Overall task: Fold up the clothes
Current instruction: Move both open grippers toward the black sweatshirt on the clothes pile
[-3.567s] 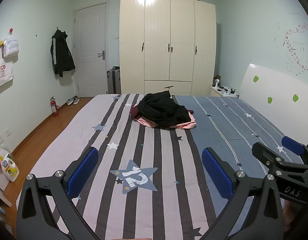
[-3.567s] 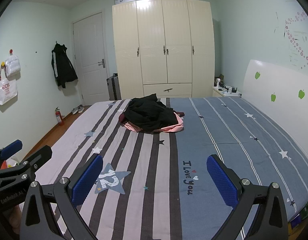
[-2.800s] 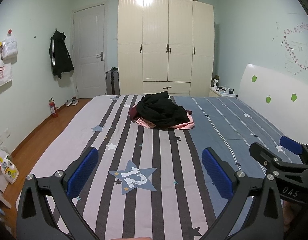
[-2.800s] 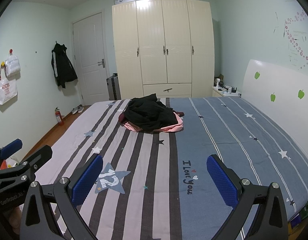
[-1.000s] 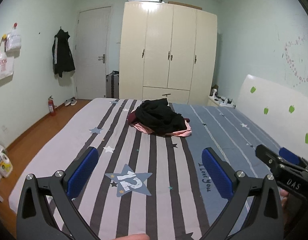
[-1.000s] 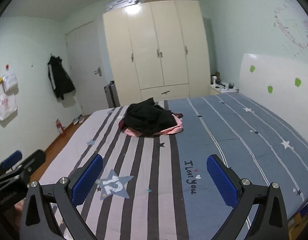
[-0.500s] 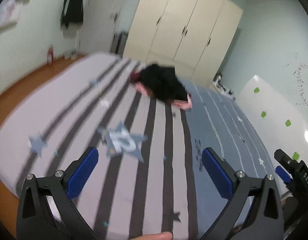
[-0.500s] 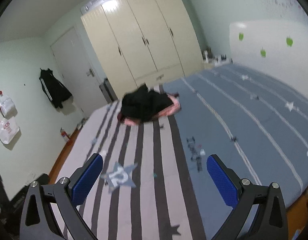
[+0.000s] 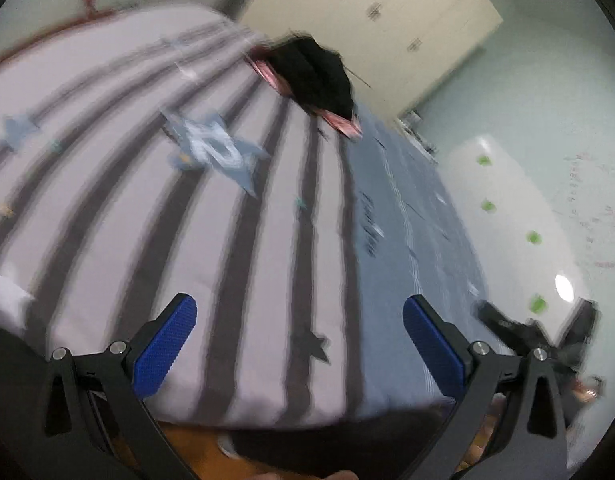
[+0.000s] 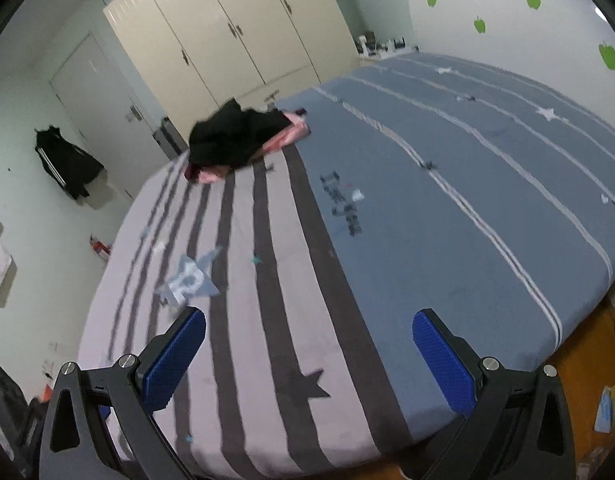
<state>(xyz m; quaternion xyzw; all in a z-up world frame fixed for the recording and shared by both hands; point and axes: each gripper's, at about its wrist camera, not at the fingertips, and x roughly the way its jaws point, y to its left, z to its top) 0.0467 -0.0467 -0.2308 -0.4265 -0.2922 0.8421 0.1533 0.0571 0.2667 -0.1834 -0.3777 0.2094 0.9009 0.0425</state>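
Observation:
A heap of clothes [image 10: 239, 140], black on top with pink underneath, lies at the far end of the bed [image 10: 447, 208]. The left wrist view, blurred and tilted, shows the same heap [image 9: 315, 76] far ahead. My left gripper [image 9: 297, 342] is open and empty above the near edge of the bed [image 9: 107, 208]. My right gripper [image 10: 309, 356] is open and empty too, over the near striped part. The other gripper's black frame [image 9: 527, 332] shows at the right of the left wrist view.
The bedcover is striped grey on the left and blue on the right. A cream wardrobe [image 10: 227, 32] stands beyond the bed, a door [image 10: 95, 92] and a hanging black jacket [image 10: 67, 164] to its left. A white headboard [image 10: 527, 12] lines the right. Wooden floor [image 10: 579, 364] borders the near side.
Both grippers have risen, tipped down towards the bed and rolled, so the room now appears tilted. The clothes heap has not moved. Both stay open.

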